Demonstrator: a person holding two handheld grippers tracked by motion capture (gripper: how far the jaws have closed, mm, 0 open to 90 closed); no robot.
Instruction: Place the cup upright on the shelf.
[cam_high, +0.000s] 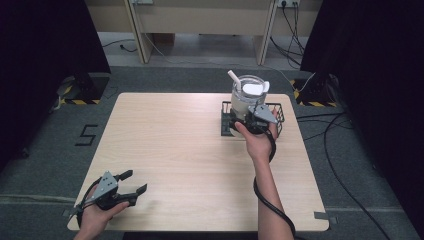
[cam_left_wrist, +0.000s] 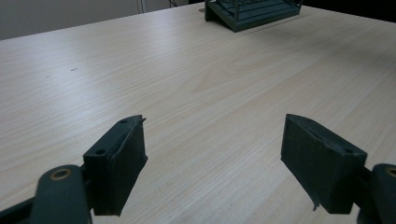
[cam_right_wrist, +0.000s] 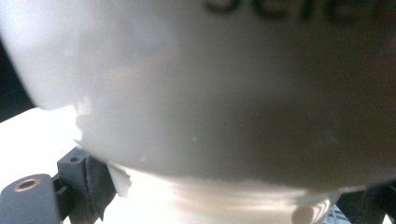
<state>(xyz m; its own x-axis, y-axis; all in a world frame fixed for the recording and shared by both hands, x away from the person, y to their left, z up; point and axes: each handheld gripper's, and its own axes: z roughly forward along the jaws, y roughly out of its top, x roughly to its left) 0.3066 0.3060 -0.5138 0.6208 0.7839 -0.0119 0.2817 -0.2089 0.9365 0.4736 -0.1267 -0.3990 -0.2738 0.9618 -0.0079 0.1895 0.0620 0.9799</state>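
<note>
The right gripper (cam_high: 248, 121) is sitting at the counter's far right corner, its jaws closing around the lower body of a white pitcher (cam_high: 245, 97) with a clear lid and a white spout. The pitcher is standing in or just over a black wire basket (cam_high: 276, 111); I cannot tell which. The left gripper (cam_high: 131, 185) is resting near the counter's (cam_high: 180, 145) near left corner, its jaws spreading wide with nothing between them.
</note>
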